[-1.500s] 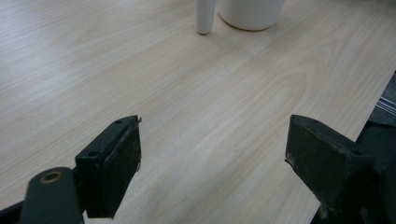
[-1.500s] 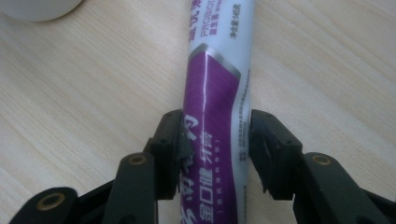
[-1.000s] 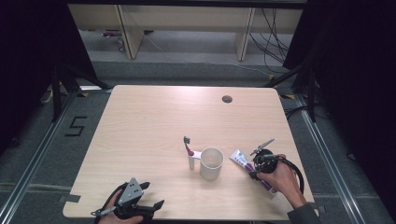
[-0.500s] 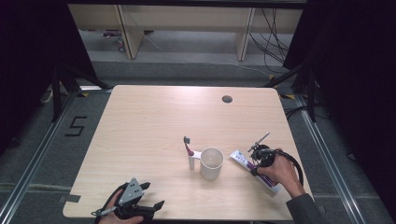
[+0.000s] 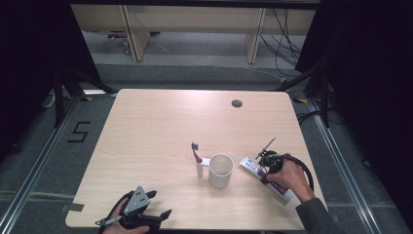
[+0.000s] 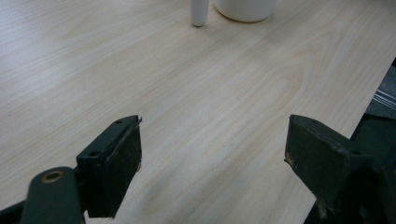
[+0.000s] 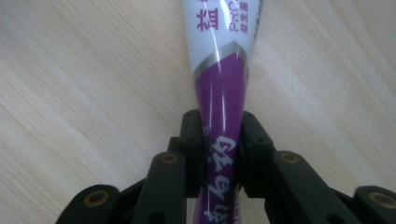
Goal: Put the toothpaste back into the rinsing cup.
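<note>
One toothpaste tube [image 7: 219, 93] (clamped), one cup [image 5: 220, 170], one toothbrush [image 5: 197, 153].

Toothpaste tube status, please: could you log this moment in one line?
right gripper: shut on toothpaste tube | left gripper: open, idle | tube on table

Table [image 5: 160, 131]: pale wood-grain top, smooth, matt. Toothpaste tube [image 7: 223, 84]: glossy plastic, white and purple, with shiny highlights. Cup [image 5: 220, 170]: white, smooth, slight sheen. Right gripper [image 7: 221, 154]: black matt plastic, brass-looking rivets. Left gripper [image 6: 212, 163]: pads dull, rough-edged.

cup [image 5: 220, 170] and toothbrush [image 5: 197, 157] mid-table
</note>
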`<state>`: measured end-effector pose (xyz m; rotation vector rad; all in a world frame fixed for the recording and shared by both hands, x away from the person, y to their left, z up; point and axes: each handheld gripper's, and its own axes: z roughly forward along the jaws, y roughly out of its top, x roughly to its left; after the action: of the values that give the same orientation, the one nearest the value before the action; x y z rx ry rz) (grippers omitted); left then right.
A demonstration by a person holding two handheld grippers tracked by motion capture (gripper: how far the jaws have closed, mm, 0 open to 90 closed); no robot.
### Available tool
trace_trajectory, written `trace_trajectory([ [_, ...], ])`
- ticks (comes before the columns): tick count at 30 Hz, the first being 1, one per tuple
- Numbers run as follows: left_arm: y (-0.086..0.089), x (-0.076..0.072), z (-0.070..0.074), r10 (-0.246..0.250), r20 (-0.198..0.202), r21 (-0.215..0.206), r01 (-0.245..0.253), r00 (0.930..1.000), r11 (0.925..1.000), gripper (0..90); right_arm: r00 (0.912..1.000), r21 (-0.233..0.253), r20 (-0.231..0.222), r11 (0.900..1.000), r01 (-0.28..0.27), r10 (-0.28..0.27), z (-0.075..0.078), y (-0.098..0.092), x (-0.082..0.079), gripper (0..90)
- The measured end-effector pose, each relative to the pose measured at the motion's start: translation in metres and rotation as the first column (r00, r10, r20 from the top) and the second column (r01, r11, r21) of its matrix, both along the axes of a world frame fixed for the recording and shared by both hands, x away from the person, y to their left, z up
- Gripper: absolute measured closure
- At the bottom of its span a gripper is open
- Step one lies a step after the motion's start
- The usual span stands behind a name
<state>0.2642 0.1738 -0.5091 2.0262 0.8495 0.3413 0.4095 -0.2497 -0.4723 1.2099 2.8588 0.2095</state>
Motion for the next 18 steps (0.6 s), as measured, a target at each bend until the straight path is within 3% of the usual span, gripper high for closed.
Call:
trace_trajectory([
  [2, 0.0004, -0.0001, -0.0004, -0.004, 0.004, 0.003, 0.004, 1.0000, 1.0000, 18.4, 0.9998, -0.005, 0.007, 1.000, -0.019, 0.019, -0.0005, 0.0005, 0.0004, 75.0],
  [4, 0.0000, 0.0002, 0.0002, -0.001, 0.003, 0.001, 0.001, 1.0000, 1.0000, 18.4, 1.0000, -0.023, 0.000, 1.000, 0.003, -0.003, 0.0000, 0.0027, -0.0007, 75.2],
  [5, -0.0001, 0.0001, -0.0002, -0.004, -0.001, 0.003, 0.004, 1.0000, 1.0000, 18.4, 0.9989, -0.024, 0.013, 0.999, -0.045, 0.045, -0.0015, 0.0002, 0.0016, 75.3],
  [11, -0.0007, -0.0001, -0.0003, 0.000, 0.002, 0.000, 0.000, 1.0000, 1.0000, 18.4, 0.9997, -0.035, 0.003, 0.999, -0.023, 0.023, 0.0003, 0.0039, -0.0009, 75.9],
  [14, -0.0004, 0.0005, 0.0001, -0.002, 0.008, -0.001, 0.002, 1.0000, 1.0000, 18.4, 0.9978, -0.047, 0.020, 0.997, -0.062, 0.063, 0.0003, 0.0000, -0.0002, 76.1],
  [15, 0.0001, 0.0009, 0.0006, -0.004, 0.004, 0.010, 0.004, 1.0000, 0.9999, 18.4, 0.9988, -0.051, 0.022, 0.998, -0.043, 0.044, 0.0008, -0.0004, -0.0014, 76.2],
  [16, -0.0011, 0.0001, -0.0002, 0.002, 0.002, -0.003, -0.002, 1.0000, 1.0000, 18.4, 0.9974, -0.043, 0.035, 0.997, -0.062, 0.063, 0.0003, -0.0033, -0.0004, 76.2],
  [17, -0.0003, 0.0001, -0.0001, -0.002, 0.003, 0.006, 0.002, 1.0000, 1.0000, 18.4, 0.9984, -0.042, 0.041, 0.998, -0.037, 0.039, 0.0005, -0.0035, -0.0025, 76.3],
  [18, 0.0000, 0.0004, 0.0000, 0.000, 0.002, 0.009, 0.000, 1.0000, 1.0000, 18.4, 0.9971, -0.020, 0.047, 0.998, -0.058, 0.059, 0.0011, -0.0056, -0.0015, 76.3],
])
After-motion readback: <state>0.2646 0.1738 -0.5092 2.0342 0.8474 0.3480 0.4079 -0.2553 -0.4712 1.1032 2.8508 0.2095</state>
